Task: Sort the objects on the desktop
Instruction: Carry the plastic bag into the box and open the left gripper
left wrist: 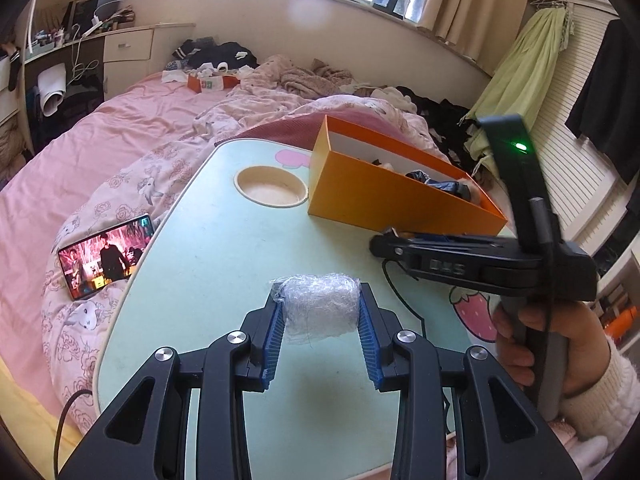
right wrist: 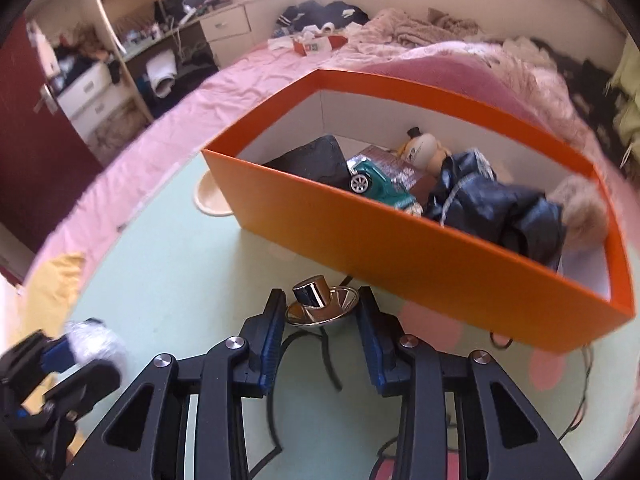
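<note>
Left wrist view: the left tool (left wrist: 320, 312) was seen clamped on a wad of clear bubble wrap (left wrist: 318, 304), its blue pads pressed against both sides, with the wad held just above the pale green desk (left wrist: 208, 248). An orange box (left wrist: 396, 204) stood at the far right of the desk, beside a round recess (left wrist: 272, 186) in the desktop. A phone (left wrist: 106, 256) with a lit screen was lying on the pink bedding (left wrist: 80, 152) just off the desk's left edge. The right tool (left wrist: 400, 242) was seen side-on in front of the box, gripped by a hand (left wrist: 552, 344) in a white sleeve.

From the right wrist view, the right tool's jaws were seen closed in around a shiny metal piece with a flared rim (right wrist: 320, 304); whether the pads actually pressed on it could not be told. Inside the box, a green toy car (right wrist: 380, 184), a dark crumpled fabric item (right wrist: 492, 200) and a fluffy ball (right wrist: 584, 208) were visible.
</note>
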`<act>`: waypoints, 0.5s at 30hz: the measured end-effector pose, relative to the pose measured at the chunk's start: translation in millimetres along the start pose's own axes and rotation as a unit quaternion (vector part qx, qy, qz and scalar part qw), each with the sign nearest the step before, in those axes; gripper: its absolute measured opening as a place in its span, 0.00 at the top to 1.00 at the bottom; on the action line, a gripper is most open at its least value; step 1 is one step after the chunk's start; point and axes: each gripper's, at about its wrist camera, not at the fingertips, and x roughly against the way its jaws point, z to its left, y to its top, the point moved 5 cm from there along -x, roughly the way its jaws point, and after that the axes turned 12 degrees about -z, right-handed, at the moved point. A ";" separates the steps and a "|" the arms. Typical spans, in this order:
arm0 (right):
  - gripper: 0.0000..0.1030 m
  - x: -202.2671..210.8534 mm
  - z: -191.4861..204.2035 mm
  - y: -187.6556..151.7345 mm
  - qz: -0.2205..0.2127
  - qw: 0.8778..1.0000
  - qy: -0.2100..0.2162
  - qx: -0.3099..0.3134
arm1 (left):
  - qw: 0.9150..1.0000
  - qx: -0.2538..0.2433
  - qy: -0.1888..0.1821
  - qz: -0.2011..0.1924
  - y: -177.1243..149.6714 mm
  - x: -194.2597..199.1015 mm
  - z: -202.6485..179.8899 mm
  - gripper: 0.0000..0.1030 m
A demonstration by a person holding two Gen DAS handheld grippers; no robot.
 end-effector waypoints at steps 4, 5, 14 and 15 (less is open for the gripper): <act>0.67 30.6 -6.2 -8.2 -0.019 0.999 0.032 -0.013 | 1.000 -0.003 -0.002 -0.001 2.2 0.7 -2.7 0.65; 0.67 42.1 -6.3 -7.1 -0.030 0.999 0.038 -0.010 | 1.000 -0.005 -0.004 -0.001 3.8 0.3 -5.5 0.65; 0.67 103.3 -32.6 53.2 -0.142 0.990 -0.006 -0.001 | 0.997 -0.064 -0.032 -0.030 66.0 -28.8 -61.0 0.65; 0.67 101.7 -36.8 61.8 -0.148 0.989 -0.011 -0.004 | 0.997 -0.068 -0.034 -0.030 75.8 -37.3 -66.4 0.65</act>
